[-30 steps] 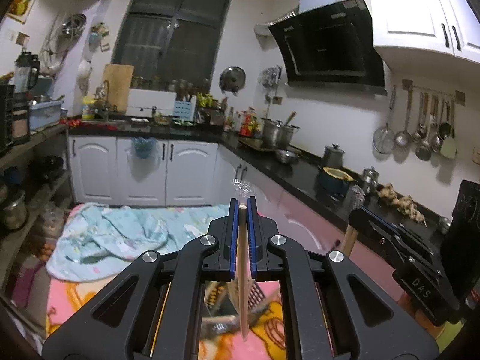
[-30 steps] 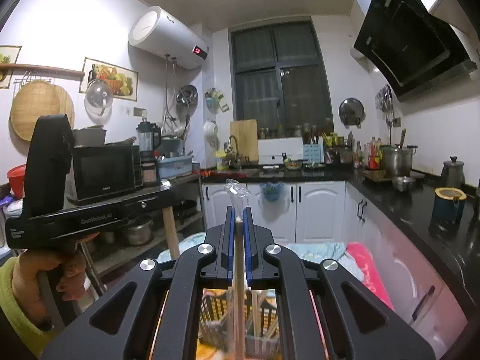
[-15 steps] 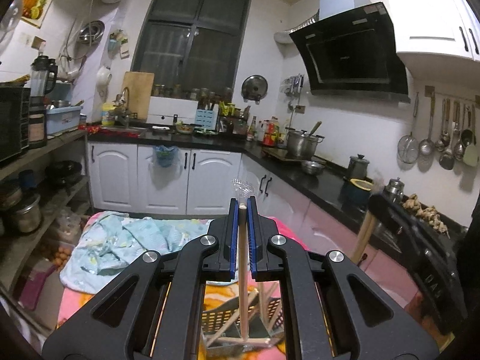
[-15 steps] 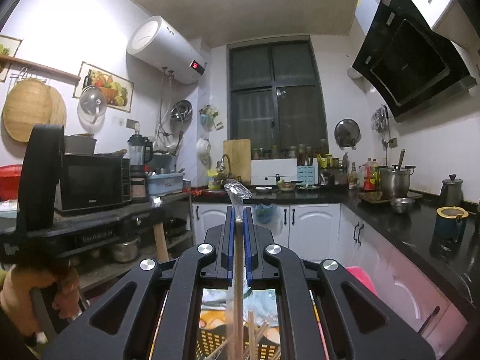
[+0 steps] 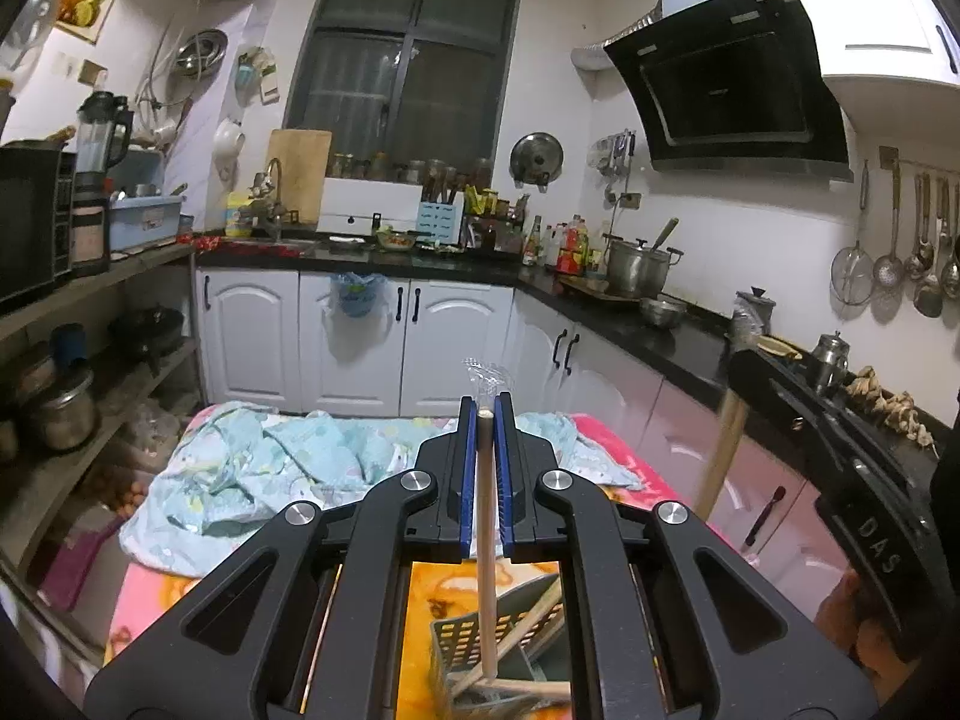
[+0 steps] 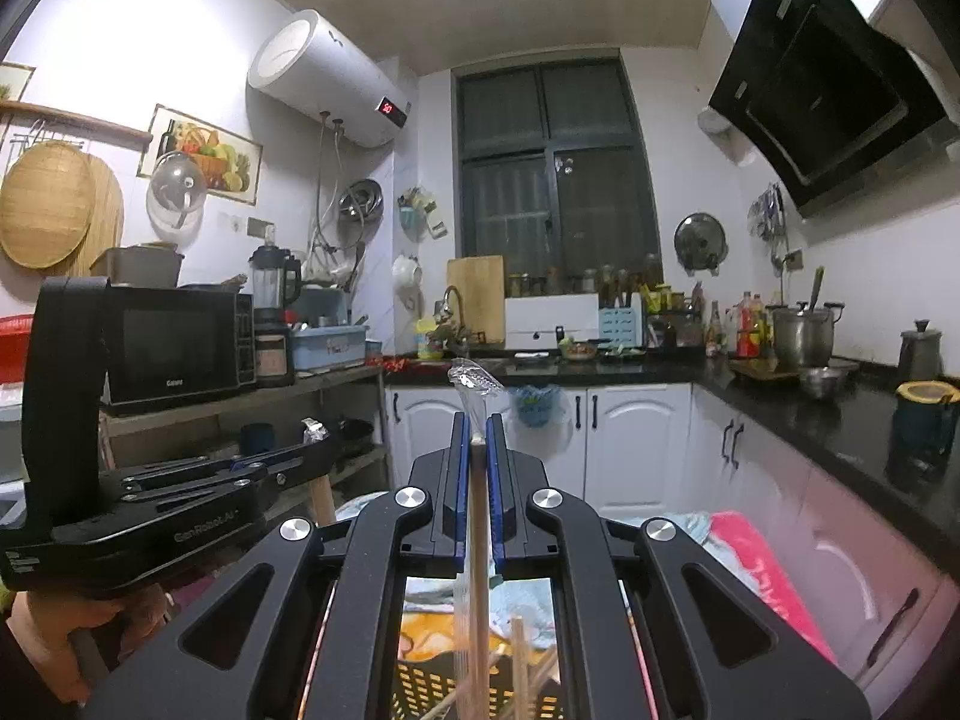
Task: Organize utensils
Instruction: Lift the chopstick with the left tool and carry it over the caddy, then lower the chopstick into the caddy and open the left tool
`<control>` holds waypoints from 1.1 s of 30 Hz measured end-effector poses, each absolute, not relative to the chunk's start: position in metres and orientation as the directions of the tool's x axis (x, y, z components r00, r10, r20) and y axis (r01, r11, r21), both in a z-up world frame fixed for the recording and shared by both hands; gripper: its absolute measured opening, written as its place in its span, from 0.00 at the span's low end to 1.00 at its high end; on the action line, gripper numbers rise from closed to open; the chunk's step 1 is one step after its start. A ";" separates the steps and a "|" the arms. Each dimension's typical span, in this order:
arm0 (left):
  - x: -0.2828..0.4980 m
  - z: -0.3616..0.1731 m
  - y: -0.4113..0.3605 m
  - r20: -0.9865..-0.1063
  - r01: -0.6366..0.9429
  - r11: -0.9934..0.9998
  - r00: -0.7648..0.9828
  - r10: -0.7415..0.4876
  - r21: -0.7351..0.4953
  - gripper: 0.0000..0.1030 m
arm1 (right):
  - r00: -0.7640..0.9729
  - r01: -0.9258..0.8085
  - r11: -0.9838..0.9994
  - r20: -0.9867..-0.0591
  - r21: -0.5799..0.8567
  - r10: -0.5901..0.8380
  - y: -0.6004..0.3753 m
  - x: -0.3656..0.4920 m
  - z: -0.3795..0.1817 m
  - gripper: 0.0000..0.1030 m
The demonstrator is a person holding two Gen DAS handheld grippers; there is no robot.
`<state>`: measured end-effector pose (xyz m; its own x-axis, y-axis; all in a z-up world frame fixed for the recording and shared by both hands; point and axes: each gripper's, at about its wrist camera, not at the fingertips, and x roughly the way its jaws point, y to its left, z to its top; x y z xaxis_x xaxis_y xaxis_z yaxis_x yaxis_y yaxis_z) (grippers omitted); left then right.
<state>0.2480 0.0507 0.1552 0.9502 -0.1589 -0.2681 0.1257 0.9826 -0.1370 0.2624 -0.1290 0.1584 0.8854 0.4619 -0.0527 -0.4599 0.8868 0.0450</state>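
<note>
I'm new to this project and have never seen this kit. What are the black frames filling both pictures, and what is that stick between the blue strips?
No robot here: a person carries a hand-held gripper in each hand, each with a fisheye camera looking along its two fingers. The black frame is that gripper seen from behind. One picture is from the left gripper, the other from the right gripper; each also shows the other tool at its edge. The left is shut on a wooden chopstick, clear wrapper at its tip. The right clamps a wrapped chopstick. Below, on a bright blanket, sits a slotted utensil basket already holding chopsticks.
</note>
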 end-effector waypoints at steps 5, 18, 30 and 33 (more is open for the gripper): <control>0.253 0.136 0.054 -0.282 0.132 0.977 0.943 -0.175 -0.164 0.03 | 0.892 -0.446 0.895 -0.072 0.032 0.447 -0.117 0.271 0.136 0.06; 0.239 0.111 0.054 -0.336 0.123 0.975 0.925 -0.180 -0.186 0.34 | 0.892 -0.415 0.903 -0.150 0.107 0.427 -0.138 0.262 0.125 0.34; 0.202 0.113 0.079 -0.358 0.073 0.966 0.920 -0.162 -0.249 0.80 | 0.877 -0.418 0.900 -0.203 0.124 0.436 -0.171 0.229 0.129 0.47; 0.189 0.112 0.085 -0.360 0.064 0.964 0.919 -0.158 -0.259 0.89 | 0.871 -0.418 0.902 -0.236 0.106 0.431 -0.175 0.220 0.126 0.48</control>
<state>0.1894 0.0855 0.1119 0.9193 -0.1577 -0.3605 0.0638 0.9637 -0.2591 0.2195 -0.1747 0.1255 0.8707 0.4314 -0.2363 -0.4181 0.9022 0.1063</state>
